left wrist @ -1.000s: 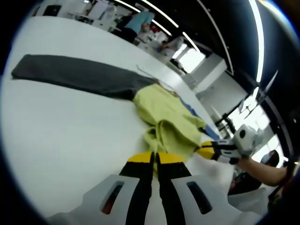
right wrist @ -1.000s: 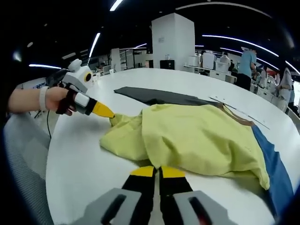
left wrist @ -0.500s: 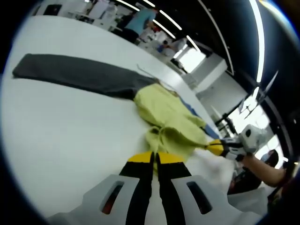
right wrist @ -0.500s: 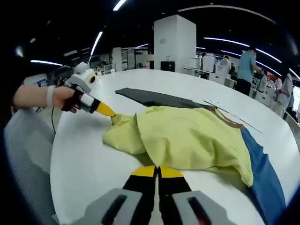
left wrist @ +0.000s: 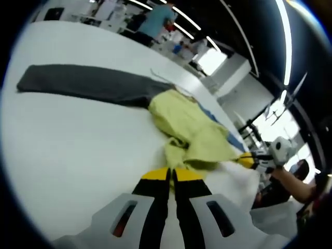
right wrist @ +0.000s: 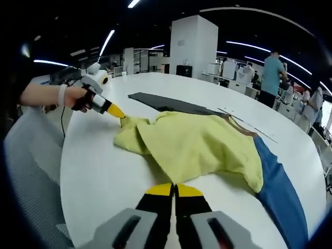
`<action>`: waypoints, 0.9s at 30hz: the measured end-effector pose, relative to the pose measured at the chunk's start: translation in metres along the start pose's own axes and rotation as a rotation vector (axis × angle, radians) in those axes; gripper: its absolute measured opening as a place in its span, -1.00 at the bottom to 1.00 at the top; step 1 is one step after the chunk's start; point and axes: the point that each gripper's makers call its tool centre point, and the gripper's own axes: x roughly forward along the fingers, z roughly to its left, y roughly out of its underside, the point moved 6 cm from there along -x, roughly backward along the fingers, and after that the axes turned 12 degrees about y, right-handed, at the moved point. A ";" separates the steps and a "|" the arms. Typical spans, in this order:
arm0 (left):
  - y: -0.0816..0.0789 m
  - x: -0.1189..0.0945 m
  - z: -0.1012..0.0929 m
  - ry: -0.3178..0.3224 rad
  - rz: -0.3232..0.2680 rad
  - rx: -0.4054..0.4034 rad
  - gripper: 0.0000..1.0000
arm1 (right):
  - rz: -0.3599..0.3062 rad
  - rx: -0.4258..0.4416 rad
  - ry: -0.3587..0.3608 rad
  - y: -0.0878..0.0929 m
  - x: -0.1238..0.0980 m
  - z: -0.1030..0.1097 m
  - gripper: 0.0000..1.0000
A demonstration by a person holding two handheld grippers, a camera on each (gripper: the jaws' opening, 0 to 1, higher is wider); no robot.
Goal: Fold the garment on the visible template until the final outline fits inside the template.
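Note:
A crumpled yellow garment (right wrist: 197, 145) lies on the white round table (right wrist: 104, 176), partly over a blue template sheet (right wrist: 275, 181). My right gripper (right wrist: 174, 188) is shut on the garment's near edge. In the right gripper view, my left gripper (right wrist: 118, 113) comes in from the left, held by a hand and shut on the garment's far corner. In the left gripper view, the left gripper (left wrist: 171, 174) pinches the yellow garment (left wrist: 192, 132), and the right gripper (left wrist: 244, 159) grips its other end at the right. A strip of the blue template (left wrist: 212, 116) shows behind the cloth.
A long dark grey cloth (left wrist: 88, 83) lies flat on the table beyond the garment, seen too as the dark grey cloth (right wrist: 171, 105). A grey mesh chair (right wrist: 31, 176) stands by the table edge. People and desks are far behind, near a white pillar (right wrist: 194, 46).
The two grippers have drawn apart with the garment between them. The yellow cloth is stretched out flatter and more of the blue template shows.

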 end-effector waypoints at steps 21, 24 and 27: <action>0.019 -0.018 -0.006 0.010 0.100 -0.012 -1.00 | 0.064 -0.071 0.029 0.035 -0.039 -0.006 -1.00; 0.022 -0.023 -0.008 0.013 0.120 -0.012 -1.00 | 0.069 -0.081 0.030 0.038 -0.044 -0.006 -1.00; 0.024 -0.026 -0.007 0.012 0.140 -0.002 -1.00 | 0.078 -0.077 0.030 0.041 -0.050 -0.005 -1.00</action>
